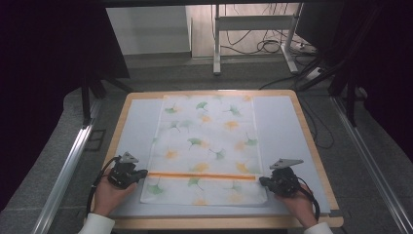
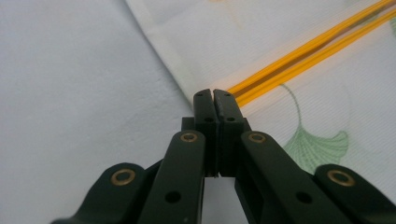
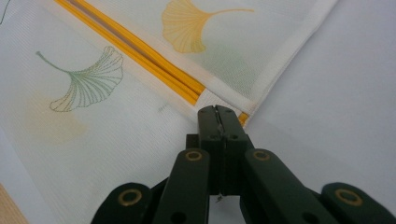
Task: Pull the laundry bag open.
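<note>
A white cloth printed with green and orange ginkgo leaves lies flat on a grey mat. An orange stripe crosses it near the front edge. My left gripper sits at the stripe's left end. In the left gripper view its jaws are pressed together over the cloth's hem, where the orange stripe ends. My right gripper sits at the stripe's right end. In the right gripper view its jaws are closed over the end of the orange stripe at the cloth's edge.
The mat covers a wooden table with rounded corners. Metal rails run along the floor at the left and the right. A desk frame with cables stands beyond the table's far edge.
</note>
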Demonstrator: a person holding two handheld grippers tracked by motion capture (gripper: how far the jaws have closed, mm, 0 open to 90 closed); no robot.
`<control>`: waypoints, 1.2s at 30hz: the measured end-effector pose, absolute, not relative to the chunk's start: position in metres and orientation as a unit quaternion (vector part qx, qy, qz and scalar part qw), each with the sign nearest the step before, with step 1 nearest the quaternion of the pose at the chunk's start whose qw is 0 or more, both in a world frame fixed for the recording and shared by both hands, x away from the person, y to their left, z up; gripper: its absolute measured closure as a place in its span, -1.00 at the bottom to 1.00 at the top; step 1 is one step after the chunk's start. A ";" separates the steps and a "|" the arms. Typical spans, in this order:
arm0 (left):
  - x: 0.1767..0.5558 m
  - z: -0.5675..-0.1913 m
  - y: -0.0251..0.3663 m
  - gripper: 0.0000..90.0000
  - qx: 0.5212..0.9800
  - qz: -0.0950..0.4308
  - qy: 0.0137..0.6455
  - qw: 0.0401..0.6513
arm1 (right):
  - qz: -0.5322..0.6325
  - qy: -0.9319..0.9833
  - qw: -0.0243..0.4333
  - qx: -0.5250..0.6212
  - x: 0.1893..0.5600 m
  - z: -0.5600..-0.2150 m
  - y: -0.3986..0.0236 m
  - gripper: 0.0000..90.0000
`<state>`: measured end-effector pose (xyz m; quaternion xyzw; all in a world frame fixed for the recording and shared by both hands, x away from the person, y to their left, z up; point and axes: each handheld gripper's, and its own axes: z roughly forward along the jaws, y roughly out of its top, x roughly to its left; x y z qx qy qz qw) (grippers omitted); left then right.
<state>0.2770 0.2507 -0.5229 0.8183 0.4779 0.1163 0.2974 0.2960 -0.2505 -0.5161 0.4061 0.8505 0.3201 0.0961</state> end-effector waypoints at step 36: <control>0.271 -0.515 0.276 -0.17 0.764 0.193 0.502 0.356 | 0.392 0.792 0.179 0.433 0.304 -0.501 -0.293 -0.14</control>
